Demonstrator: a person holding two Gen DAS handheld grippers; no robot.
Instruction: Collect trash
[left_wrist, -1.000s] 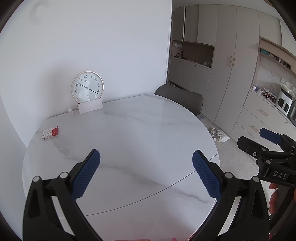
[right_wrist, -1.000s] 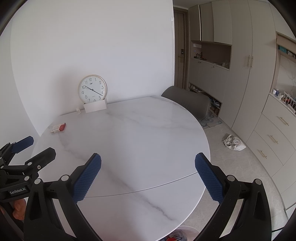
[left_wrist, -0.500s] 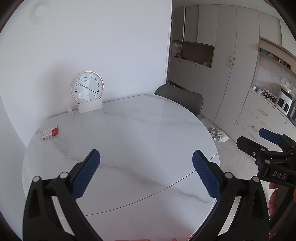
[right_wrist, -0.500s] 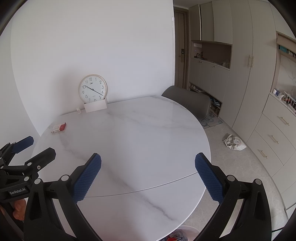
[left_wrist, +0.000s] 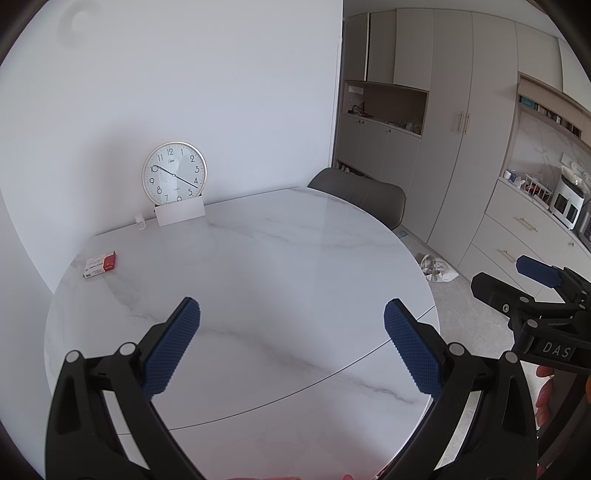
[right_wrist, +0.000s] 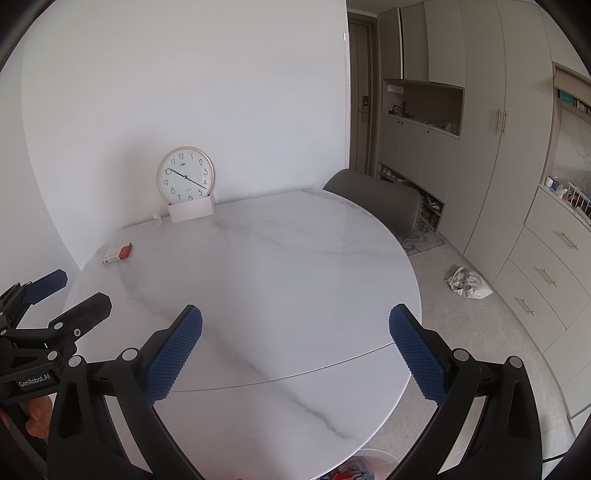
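Note:
A crumpled white bag (left_wrist: 439, 269) lies on the floor to the right of the round marble table (left_wrist: 258, 277); it also shows in the right wrist view (right_wrist: 468, 283). A small red and white box (left_wrist: 100, 264) lies at the table's far left edge, also seen in the right wrist view (right_wrist: 118, 253). My left gripper (left_wrist: 291, 343) is open and empty above the near part of the table. My right gripper (right_wrist: 295, 349) is open and empty beside it, above the table's near edge. Each gripper shows at the edge of the other's view.
A clock (left_wrist: 174, 178) leans on the wall behind a white card (left_wrist: 180, 215), with a tiny bottle (left_wrist: 140, 222) beside it. A grey chair (left_wrist: 360, 195) stands at the table's far side. Cabinets (right_wrist: 480, 147) line the right wall. A bin with coloured scraps (right_wrist: 354, 469) sits under the table's near edge.

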